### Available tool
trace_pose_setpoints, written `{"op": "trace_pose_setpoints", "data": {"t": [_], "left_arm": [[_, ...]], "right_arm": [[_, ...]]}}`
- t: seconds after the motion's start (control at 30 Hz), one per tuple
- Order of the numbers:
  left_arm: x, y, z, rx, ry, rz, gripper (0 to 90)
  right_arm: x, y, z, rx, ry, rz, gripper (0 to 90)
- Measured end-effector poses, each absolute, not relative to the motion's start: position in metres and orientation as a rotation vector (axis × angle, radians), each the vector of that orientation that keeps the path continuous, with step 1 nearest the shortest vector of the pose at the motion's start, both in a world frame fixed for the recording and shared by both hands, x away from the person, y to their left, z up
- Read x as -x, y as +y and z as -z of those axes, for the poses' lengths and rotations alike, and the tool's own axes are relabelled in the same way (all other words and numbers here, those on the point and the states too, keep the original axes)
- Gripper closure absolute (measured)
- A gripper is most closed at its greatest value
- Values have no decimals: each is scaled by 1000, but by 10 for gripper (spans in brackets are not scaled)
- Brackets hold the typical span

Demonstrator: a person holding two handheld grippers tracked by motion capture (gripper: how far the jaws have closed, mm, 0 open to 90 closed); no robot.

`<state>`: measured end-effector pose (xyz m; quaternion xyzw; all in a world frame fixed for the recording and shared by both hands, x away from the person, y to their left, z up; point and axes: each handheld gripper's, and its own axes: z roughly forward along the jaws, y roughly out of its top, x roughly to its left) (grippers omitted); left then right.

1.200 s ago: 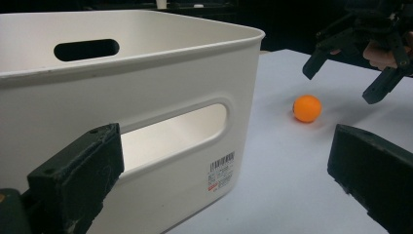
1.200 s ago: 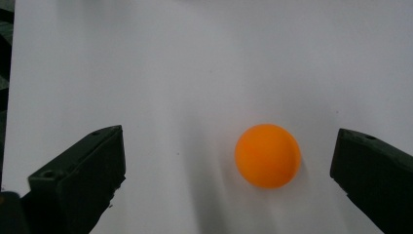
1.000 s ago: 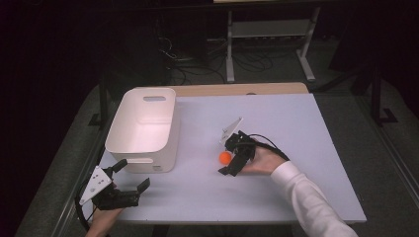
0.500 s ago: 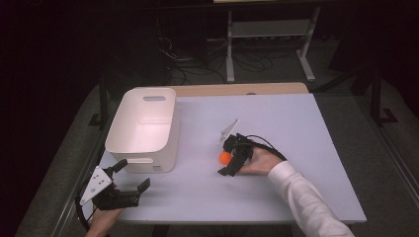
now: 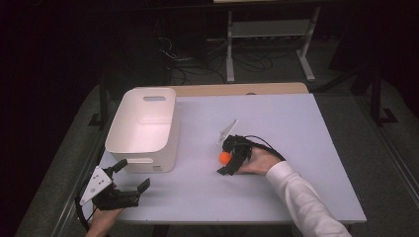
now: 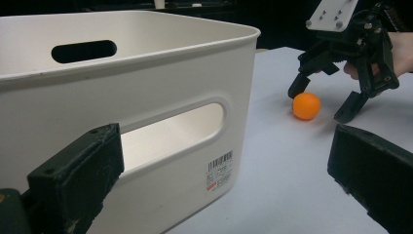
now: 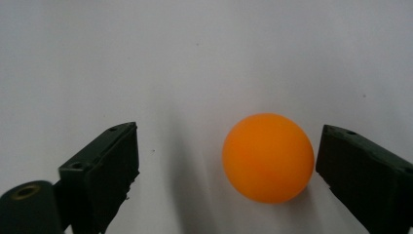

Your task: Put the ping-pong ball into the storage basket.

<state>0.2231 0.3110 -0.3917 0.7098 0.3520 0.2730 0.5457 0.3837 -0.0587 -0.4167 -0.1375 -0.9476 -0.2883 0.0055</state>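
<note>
A small orange ball (image 5: 225,157) lies on the pale table (image 5: 296,128), right of centre. My right gripper (image 5: 228,159) stands open around it, one jaw on each side. In the right gripper view the ball (image 7: 268,157) sits close to the right-hand jaw, with a wide gap to the other; the gripper (image 7: 234,170) is not closed on it. My left gripper (image 5: 132,174) is open at the table's near left corner, just in front of the white bin (image 5: 143,128). The left gripper view has the bin's wall (image 6: 122,97), the ball (image 6: 306,106) and the right gripper (image 6: 322,101) beyond it.
The white bin has handle slots and a barcode label (image 6: 219,168) on its near wall. A wooden strip (image 5: 237,89) runs along the table's far edge. Behind the table stand a metal frame (image 5: 267,29) and floor cables (image 5: 183,54).
</note>
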Motion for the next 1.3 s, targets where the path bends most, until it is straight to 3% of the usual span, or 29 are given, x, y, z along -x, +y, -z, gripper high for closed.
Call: {"op": "trace_pose_setpoints", "data": {"t": [0.53,0.93,1.3], "left_arm": [[-223,311,392,-1680,834,-645,0],[-223,311,392,-1680,832,-643,0],[-223,311,391,-1682,830,-643,0]], "right_arm": [[-386,-57,420,444,-2968,900,269],[-385,-60,416,450,-2988,922,485],[-383,-61,411,446,-2977,947,492]]}}
